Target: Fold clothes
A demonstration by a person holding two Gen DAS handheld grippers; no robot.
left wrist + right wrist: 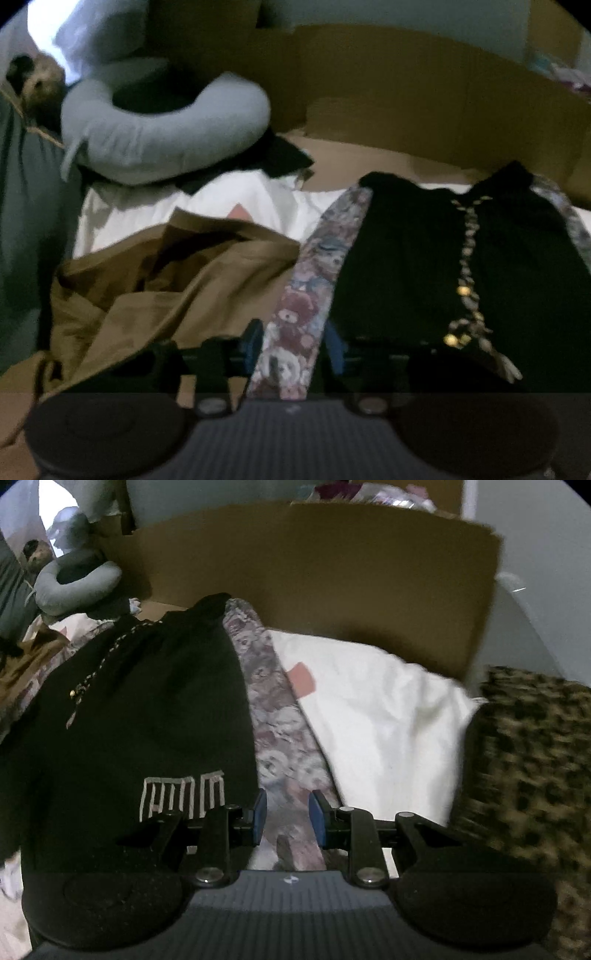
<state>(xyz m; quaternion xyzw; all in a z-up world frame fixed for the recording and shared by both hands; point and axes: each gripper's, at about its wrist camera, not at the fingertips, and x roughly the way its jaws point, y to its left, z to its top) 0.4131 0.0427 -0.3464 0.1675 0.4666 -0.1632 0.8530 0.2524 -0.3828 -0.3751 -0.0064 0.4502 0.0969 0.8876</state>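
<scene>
Black knit top with gold-bead chain trim [413, 258] lies flat on white sheet [376, 716], front of brown cardboard box [295, 572]. Teddy-bear-print fabric strips edge top both sides: left strip [306, 291], right strip [273, 723]. Left gripper [293, 347] clenched on left strip. Right gripper [286, 816] straddles right strip; pad contact: cannot tell. Risk: uneven pull skews fold, strip slips. White lettering on top [183, 794] unreadable

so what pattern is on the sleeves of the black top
A teddy bear print in muted pink, grey and cream on the sleeves of the black top; clearest in the left wrist view.
</scene>
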